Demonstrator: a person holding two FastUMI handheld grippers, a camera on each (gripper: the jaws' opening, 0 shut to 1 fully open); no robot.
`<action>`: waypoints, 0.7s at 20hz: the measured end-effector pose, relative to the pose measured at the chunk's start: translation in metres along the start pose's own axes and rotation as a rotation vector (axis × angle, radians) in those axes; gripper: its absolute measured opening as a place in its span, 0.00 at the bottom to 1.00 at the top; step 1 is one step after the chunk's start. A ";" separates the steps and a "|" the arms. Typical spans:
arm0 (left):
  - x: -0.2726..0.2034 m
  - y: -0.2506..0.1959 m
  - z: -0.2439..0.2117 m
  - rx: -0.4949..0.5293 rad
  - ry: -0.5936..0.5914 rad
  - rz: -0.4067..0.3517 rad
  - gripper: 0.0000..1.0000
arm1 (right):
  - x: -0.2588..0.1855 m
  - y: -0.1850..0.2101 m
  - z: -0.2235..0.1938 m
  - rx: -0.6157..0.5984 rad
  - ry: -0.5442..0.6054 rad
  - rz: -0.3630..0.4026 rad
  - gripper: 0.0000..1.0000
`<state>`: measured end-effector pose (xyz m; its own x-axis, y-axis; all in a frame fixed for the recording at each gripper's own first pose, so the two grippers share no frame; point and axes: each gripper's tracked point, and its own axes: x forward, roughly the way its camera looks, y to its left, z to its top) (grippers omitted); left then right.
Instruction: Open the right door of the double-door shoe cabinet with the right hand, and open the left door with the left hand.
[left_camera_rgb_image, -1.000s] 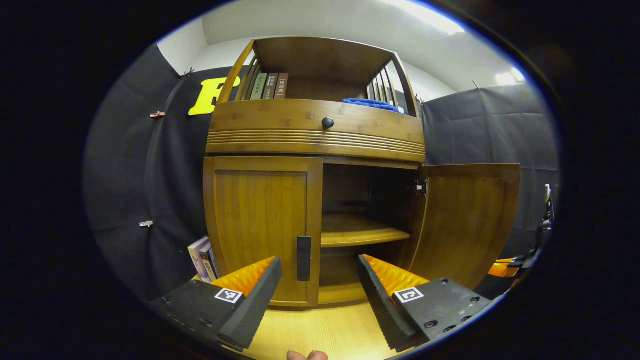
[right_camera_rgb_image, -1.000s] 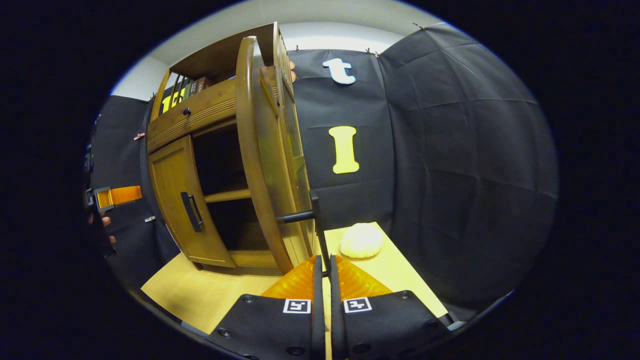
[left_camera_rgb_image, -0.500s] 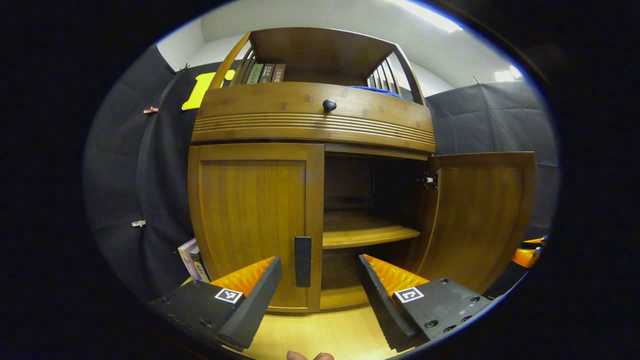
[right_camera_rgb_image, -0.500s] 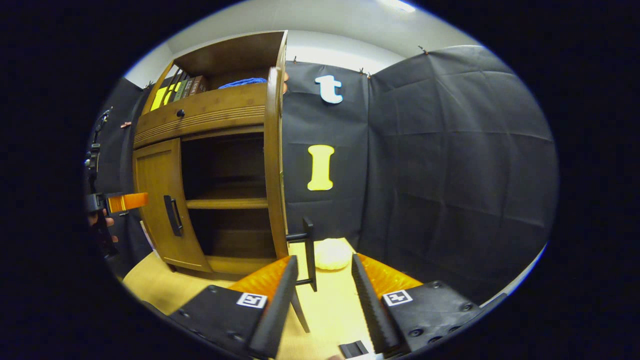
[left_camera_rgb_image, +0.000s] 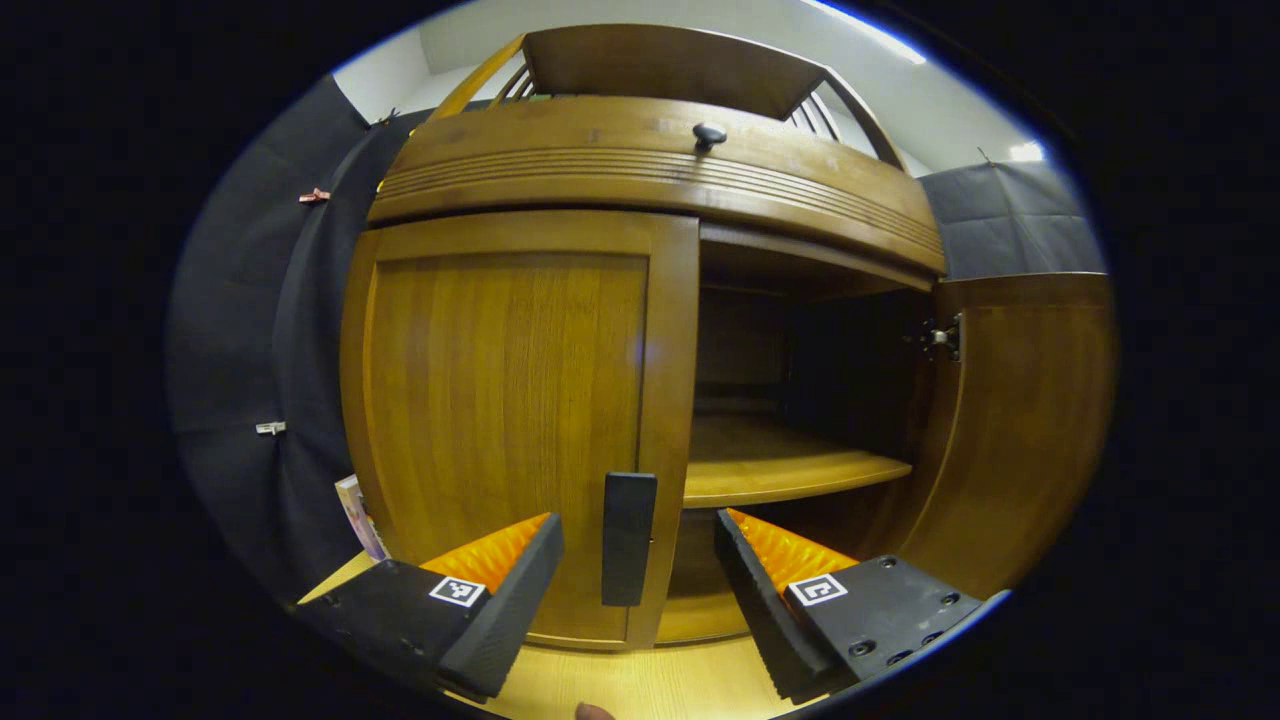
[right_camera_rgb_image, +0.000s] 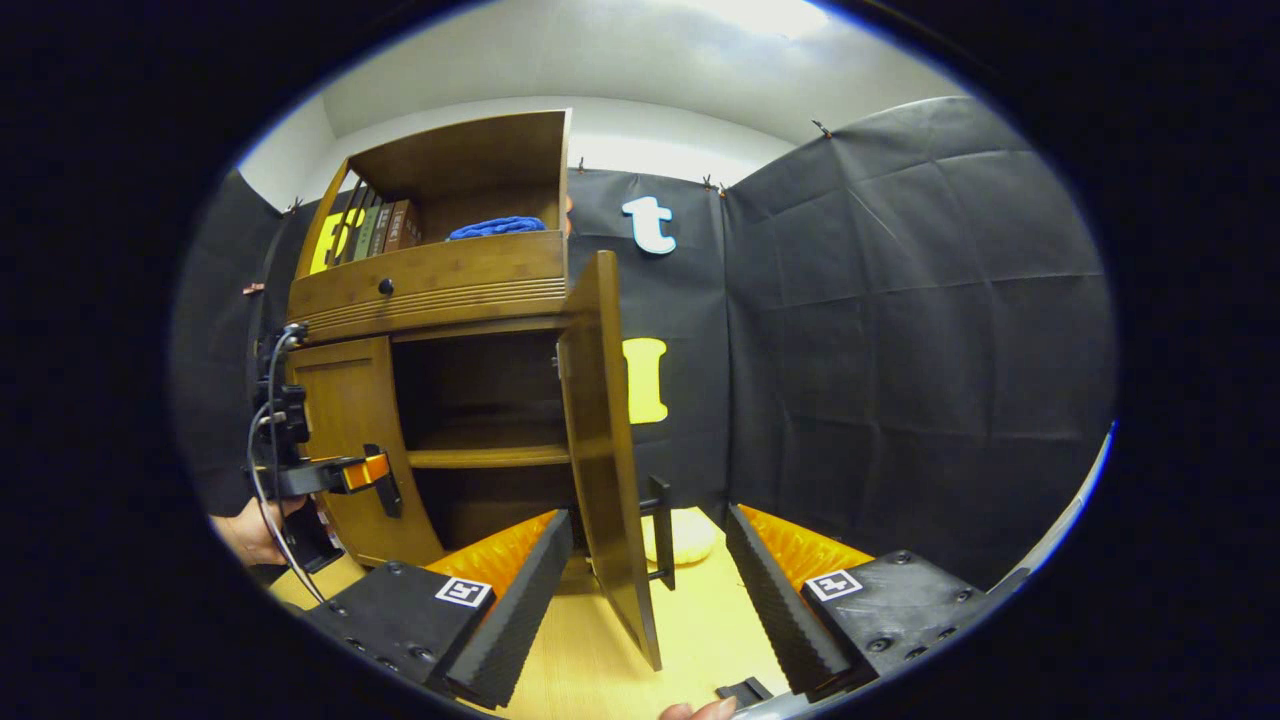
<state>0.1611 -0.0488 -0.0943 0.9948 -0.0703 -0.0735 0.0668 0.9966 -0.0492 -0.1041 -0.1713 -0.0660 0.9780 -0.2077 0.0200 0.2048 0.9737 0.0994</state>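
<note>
The wooden shoe cabinet stands close ahead in the left gripper view. Its left door is closed, and the dark vertical handle lies between the fingers of my open left gripper, untouched. The right door is swung wide, baring the inner shelf. In the right gripper view the right door stands edge-on with its handle between the fingers of my open right gripper, apart from both. The left gripper shows there at the left door, held by a hand.
A drawer with a round knob tops the doors. Books and a blue cloth sit on the top shelf. A pale round lump lies on the wooden floor behind the open door. Books lean left of the cabinet.
My right gripper opened, let go of the right door's handle and drew back. My left gripper moved in toward the left door until the handle sits between its fingers.
</note>
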 end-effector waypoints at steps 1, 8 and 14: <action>0.008 0.001 -0.006 0.002 0.010 0.007 0.93 | 0.000 0.006 0.001 -0.015 -0.002 0.011 0.98; 0.046 0.007 -0.036 -0.002 0.085 0.014 0.60 | 0.006 0.031 -0.008 -0.024 0.031 0.086 0.92; 0.048 0.007 -0.041 0.022 0.111 0.008 0.36 | 0.014 0.050 -0.005 -0.028 0.034 0.124 0.92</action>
<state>0.2066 -0.0471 -0.1394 0.9809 -0.0653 -0.1834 0.0616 0.9978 -0.0259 -0.0803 -0.1247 -0.0660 0.9965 -0.0832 -0.0035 0.0833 0.9940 0.0704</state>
